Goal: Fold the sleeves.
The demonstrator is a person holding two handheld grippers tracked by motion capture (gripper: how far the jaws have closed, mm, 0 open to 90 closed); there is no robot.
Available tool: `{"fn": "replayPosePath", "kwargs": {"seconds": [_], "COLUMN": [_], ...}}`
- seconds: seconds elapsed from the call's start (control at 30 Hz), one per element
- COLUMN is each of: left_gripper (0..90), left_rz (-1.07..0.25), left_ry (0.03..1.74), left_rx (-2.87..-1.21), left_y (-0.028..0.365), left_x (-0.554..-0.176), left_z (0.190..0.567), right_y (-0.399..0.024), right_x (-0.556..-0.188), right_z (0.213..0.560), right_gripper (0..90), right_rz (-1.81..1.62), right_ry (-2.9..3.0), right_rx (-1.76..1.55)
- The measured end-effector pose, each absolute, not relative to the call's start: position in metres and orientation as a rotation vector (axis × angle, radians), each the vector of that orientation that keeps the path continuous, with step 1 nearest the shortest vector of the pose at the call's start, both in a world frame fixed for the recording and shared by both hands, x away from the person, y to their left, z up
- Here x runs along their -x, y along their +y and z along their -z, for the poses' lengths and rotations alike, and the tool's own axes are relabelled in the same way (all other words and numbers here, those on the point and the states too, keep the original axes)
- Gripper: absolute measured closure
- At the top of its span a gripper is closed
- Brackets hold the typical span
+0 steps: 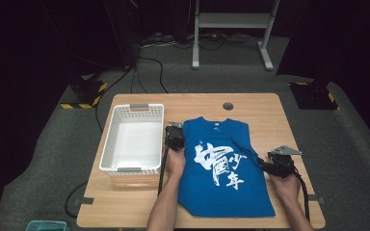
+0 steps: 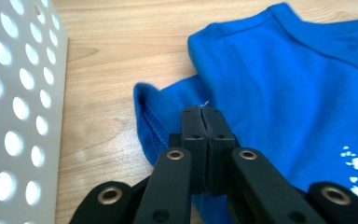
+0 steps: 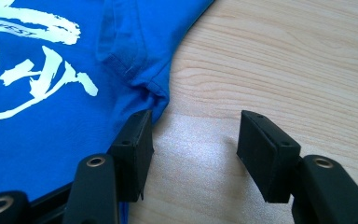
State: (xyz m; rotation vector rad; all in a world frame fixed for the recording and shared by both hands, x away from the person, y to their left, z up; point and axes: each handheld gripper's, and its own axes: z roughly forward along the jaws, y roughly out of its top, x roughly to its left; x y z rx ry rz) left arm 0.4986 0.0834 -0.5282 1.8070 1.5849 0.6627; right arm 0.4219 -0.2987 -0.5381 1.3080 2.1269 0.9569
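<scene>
white brush characters on blue T-shirt (image 1: pixel 224 166), unreadable

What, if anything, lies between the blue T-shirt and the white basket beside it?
Nothing visible: bare table separates the blue T-shirt from the white basket. The left claw is shut on the shirt's sleeve.

High view: light wooden table (image 1: pixel 279 103) brightly lit from above, dark room falling to near black at frame edges; picture soft, low in detail. Pale sheen on table's far half. Left gripper view: white perforated plastic basket (image 2: pixel 14 116) at left edge blown out, holes blurred; blue printed T-shirt (image 2: pixel 298 93) evenly lit, sharp at hem. Right gripper view: soft glare patch on wood between black jaws; near jaw arms out of focus, faint shadow at shirt edge.
</scene>
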Motion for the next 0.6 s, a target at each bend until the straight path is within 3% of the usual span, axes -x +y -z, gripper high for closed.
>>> {"fn": "replayPosePath", "kwargs": {"seconds": [0.6], "left_gripper": [88.7], "left_rz": [-0.655], "left_ry": [1.454], "left_rx": [-1.786], "left_y": [0.076], "left_x": [-0.489], "left_z": [0.511], "right_y": [-0.299], "right_x": [-0.422], "right_z": [0.538], "right_gripper": [45.4], "right_rz": [-0.956], "right_ry": [2.127], "right_rx": [-1.305]}}
